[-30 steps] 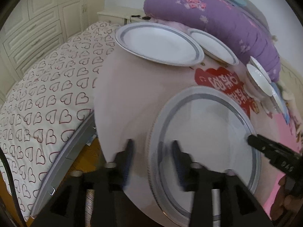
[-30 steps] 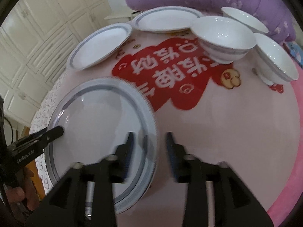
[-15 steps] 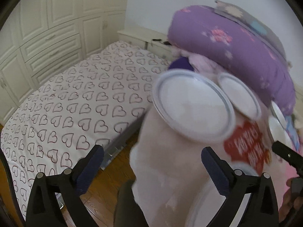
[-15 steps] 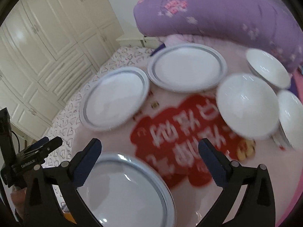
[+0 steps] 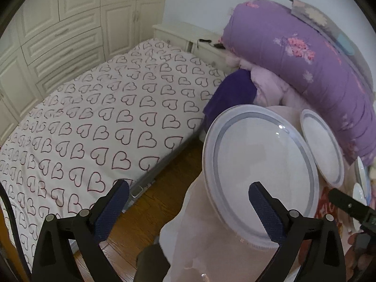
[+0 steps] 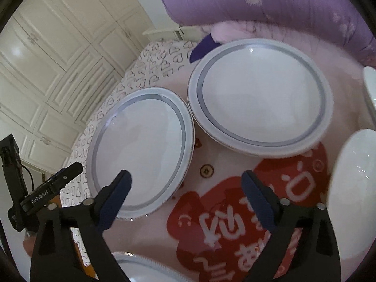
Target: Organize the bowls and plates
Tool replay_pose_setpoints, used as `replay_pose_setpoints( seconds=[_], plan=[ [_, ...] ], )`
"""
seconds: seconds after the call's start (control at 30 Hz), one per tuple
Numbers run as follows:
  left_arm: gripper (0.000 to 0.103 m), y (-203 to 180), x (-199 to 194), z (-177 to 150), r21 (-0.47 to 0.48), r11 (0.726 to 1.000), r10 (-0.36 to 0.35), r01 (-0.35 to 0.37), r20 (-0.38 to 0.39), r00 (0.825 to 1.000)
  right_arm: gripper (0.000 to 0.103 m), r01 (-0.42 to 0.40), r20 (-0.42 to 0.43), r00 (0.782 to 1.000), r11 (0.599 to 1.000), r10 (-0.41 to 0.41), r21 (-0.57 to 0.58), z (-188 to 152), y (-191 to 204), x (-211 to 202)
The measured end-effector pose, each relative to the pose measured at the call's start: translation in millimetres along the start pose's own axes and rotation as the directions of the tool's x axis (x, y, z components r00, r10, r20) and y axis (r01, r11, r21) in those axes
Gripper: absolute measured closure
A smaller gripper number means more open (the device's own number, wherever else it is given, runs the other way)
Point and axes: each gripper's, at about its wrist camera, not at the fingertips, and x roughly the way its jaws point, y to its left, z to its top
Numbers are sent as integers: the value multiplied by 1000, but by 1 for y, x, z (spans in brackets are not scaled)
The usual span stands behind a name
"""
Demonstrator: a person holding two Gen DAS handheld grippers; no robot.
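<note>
On a round table under a pink cloth point(image 6: 225, 164) lie three white plates with grey rings. The left plate point(image 5: 258, 174) point(image 6: 141, 152) sits at the table's left edge. The far plate point(image 5: 322, 148) point(image 6: 260, 96) lies beside it, and the near plate point(image 6: 145, 268) shows only its rim at the bottom. White bowls point(image 6: 354, 188) stand on the right. My left gripper point(image 5: 188, 209) point(image 6: 54, 183) is wide, its jaws closing. The left plate's left rim shows in its gap, untouched. My right gripper point(image 6: 186, 198) point(image 5: 347, 204) is wide too, its jaws closing over that plate's right rim and bare cloth, gripping nothing.
A bed with a heart-print sheet point(image 5: 105, 122) lies left of the table, with wooden floor point(image 5: 150, 202) between them. A rolled purple quilt point(image 5: 317, 70) rests behind the plates. Cream wardrobe doors point(image 6: 58, 58) line the back wall.
Both grippers were closed on opposite rims of the near plate. They let go, opened wide and moved away to the left and far plates.
</note>
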Motion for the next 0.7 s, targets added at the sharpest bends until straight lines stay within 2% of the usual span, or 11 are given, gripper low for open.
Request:
replay_pose_setpoints(
  seconds=[0.2, 0.27, 0.7],
  plan=[
    [15, 1, 32, 26, -2, 1000, -1, 1, -10, 1000, 27, 7, -11, 1000, 1000, -7, -3, 11, 0, 16],
    [20, 0, 36, 25, 0, 1000, 2, -2, -15, 1000, 27, 9, -12, 1000, 1000, -9, -3, 13, 0, 17],
    [23, 5, 40, 23, 6, 1000, 5, -5, 0, 1000, 27, 8, -20, 1000, 1000, -9, -24, 21, 11, 27]
  ],
)
